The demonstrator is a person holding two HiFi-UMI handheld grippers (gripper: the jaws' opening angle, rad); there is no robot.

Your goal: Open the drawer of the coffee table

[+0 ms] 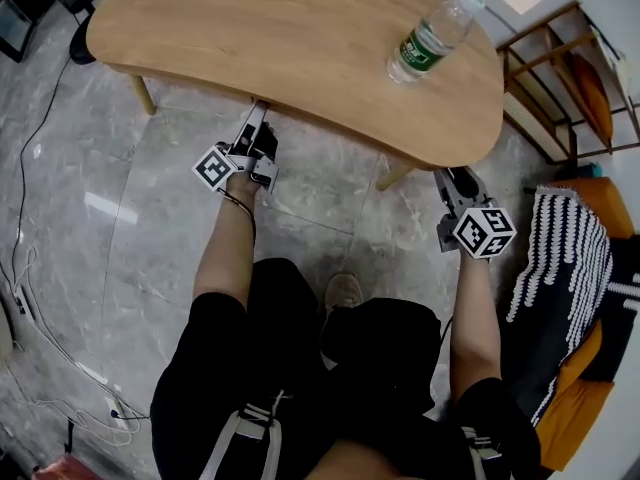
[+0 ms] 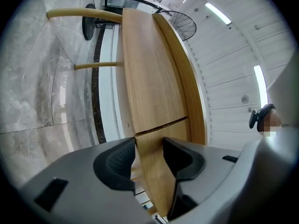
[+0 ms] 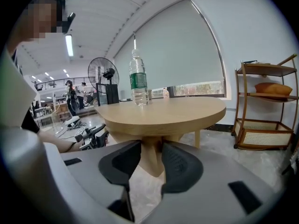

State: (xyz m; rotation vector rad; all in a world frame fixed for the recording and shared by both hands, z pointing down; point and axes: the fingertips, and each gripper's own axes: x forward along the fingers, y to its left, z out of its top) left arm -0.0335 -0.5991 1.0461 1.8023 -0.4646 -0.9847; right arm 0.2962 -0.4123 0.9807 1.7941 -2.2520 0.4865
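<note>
The wooden coffee table (image 1: pixel 280 38) stands in front of me on slim legs. My left gripper (image 1: pixel 260 118) reaches under its near edge. In the left gripper view its jaws (image 2: pixel 148 146) stand apart, and a wooden panel that I take for the drawer front (image 2: pixel 154 171) fills the gap below a thin seam (image 2: pixel 161 124). My right gripper (image 1: pixel 447 178) sits under the table's right end. Its jaws (image 3: pixel 150 148) are apart, and a tapered table leg (image 3: pixel 152 160) shows beyond them. Neither gripper's pads visibly press on anything.
A plastic water bottle (image 1: pixel 432 36) stands on the tabletop's right part. A wood-and-rattan shelf rack (image 1: pixel 560 88) is at the far right, and a striped cushion (image 1: pixel 560 258) lies on an orange seat beside my right arm. Cables (image 1: pixel 25 298) trail along the floor at left.
</note>
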